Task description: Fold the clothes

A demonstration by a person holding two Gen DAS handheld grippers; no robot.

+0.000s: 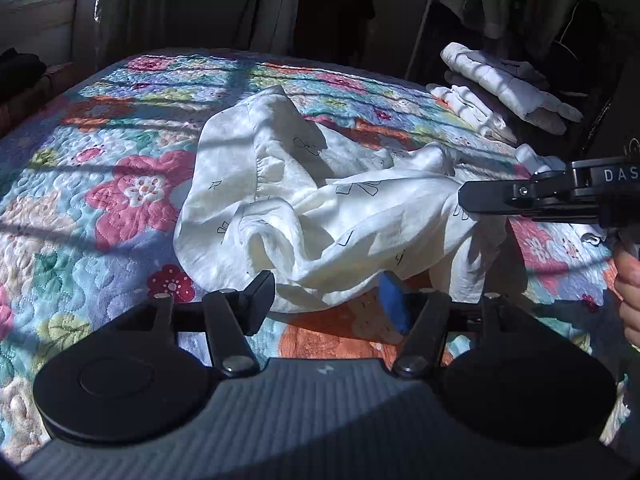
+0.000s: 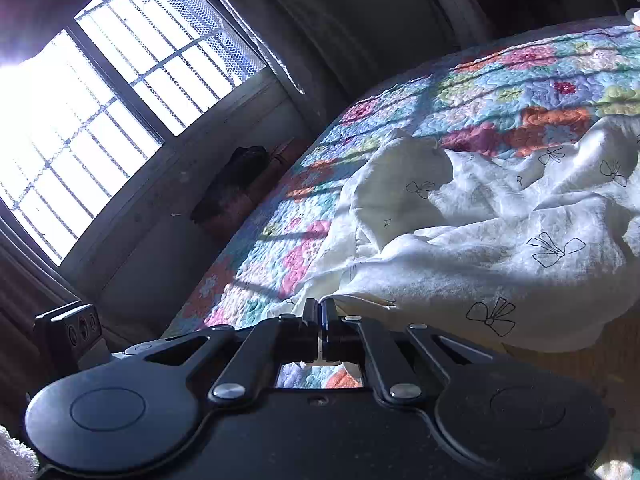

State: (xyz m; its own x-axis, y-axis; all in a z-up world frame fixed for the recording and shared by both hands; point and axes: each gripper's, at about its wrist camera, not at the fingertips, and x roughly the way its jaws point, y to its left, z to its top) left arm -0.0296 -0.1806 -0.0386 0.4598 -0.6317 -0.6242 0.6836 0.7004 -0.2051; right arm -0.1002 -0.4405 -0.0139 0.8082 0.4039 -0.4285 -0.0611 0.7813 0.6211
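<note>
A crumpled white garment with small black bow prints lies in a heap on the floral quilt. My left gripper is open, its fingers on either side of the garment's near edge, low over the quilt. My right gripper reaches in from the right and is shut on the garment's right side. In the right wrist view the right gripper has its jaws pressed together with a thin strip of white cloth between them, and the garment spreads out ahead.
Folded white clothes are stacked at the bed's far right corner. Dark hanging clothes and curtains stand behind the bed. A barred window is on the left wall, with a dark object beside the bed.
</note>
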